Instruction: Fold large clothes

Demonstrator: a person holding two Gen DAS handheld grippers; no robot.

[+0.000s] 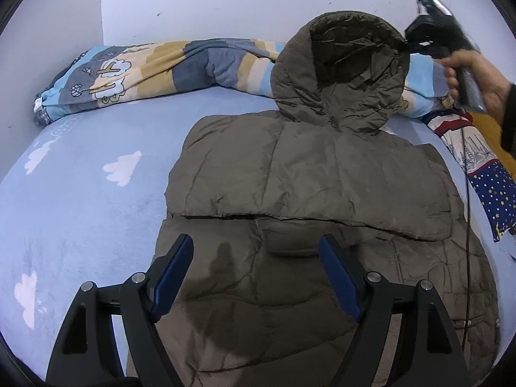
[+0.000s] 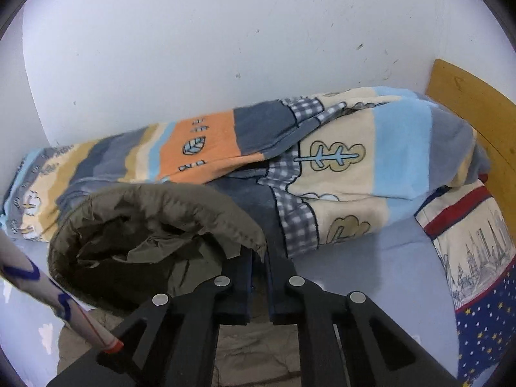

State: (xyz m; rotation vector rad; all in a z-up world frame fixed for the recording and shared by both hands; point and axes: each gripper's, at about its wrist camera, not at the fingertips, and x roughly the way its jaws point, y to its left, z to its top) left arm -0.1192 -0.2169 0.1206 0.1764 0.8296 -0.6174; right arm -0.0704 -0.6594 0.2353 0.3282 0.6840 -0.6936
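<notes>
The right gripper is pinching the hood rim of the brown puffer jacket, lifting it. The left gripper is hovering wide apart, empty, over the jacket's lower half lying on the blue bedsheet beside a rolled blanket and white wall.

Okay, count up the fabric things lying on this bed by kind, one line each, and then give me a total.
Hooded puffer jacket, olive brown: 1
Rolled striped cartoon blanket, along the wall: 1
Pillow with skyline and star print: 1
Light blue cloud-print bedsheet, under it all: 1
Total: 4
</notes>
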